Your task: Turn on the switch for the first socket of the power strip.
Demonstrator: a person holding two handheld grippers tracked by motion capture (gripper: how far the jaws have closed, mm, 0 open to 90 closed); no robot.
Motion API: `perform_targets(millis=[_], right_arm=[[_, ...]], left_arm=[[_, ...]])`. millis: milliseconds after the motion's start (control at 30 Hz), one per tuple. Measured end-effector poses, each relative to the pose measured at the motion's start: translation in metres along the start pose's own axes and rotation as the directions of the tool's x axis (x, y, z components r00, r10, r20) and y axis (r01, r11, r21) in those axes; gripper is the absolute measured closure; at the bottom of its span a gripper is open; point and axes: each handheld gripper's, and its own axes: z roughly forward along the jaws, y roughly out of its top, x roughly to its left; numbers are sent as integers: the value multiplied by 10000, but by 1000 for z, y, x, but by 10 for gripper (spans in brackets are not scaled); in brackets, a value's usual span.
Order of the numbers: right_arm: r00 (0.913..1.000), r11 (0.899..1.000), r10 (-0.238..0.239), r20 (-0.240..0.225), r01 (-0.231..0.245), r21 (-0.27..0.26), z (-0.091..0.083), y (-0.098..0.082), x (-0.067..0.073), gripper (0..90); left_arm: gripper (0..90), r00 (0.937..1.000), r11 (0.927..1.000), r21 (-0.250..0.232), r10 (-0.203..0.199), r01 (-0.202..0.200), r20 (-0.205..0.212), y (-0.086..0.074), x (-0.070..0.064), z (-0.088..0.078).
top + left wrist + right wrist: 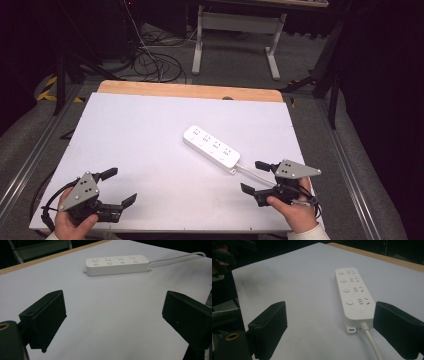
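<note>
A white power strip (210, 146) lies flat and untouched near the middle of the white table (130, 150), set at a slant, its four outlets and four round buttons facing up and every socket empty. Its white cord (255, 173) leaves the near right end and runs toward the right gripper (255, 177), passing between that gripper's spread fingers, which grip nothing; in the right gripper view the strip's cord end sits just ahead of them, close to the right-hand finger (398, 328). The left gripper (120, 186) rests well apart at the table's near left corner, its fingers also wide open and empty, with the strip far off across bare table in the left gripper view. As far as the frames tell, the work has not begun: no grasp is made, nothing is plugged in, and the strip lies where it is; the whole handling is left to do, probably starting at the cord or the near end. The cord's far run and its plug are hidden under the right hand (294, 212) and past the table's edge. The outlet markings are too small to read, and the floor beyond the wooden far edge (190, 91) is dark, showing little but loose cables (155, 62) and a desk frame (235, 37).
</note>
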Motion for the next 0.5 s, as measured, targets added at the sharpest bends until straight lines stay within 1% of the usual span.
perform_targets(millis=[100, 200, 367, 400, 500], right_arm=[[9998, 9999, -26, 179, 24, 137, 1, -8, -1, 128], [9974, 9977, -338, 637, 299, 612, 2, -16, -1, 129], [9973, 9963, -385, 620, 335, 788, 5, -27, -1, 129], [9974, 9964, -368, 623, 318, 790, 5, -29, -1, 129], [9974, 9976, -242, 672, 198, 660, 4, -35, -3, 129]], left_arm=[[61, 10000, 10000, 1, 8, -8, -2, 0, 0, 0], [61, 10000, 10000, 19, 32, -32, 14, 0, 0, -1], [61, 9999, 9999, -12, 131, -131, -36, -1, 0, -1], [61, 9998, 9998, -25, 189, -189, -52, -1, 0, -1], [61, 9999, 9999, -25, 156, -156, -25, -1, -1, -1]])
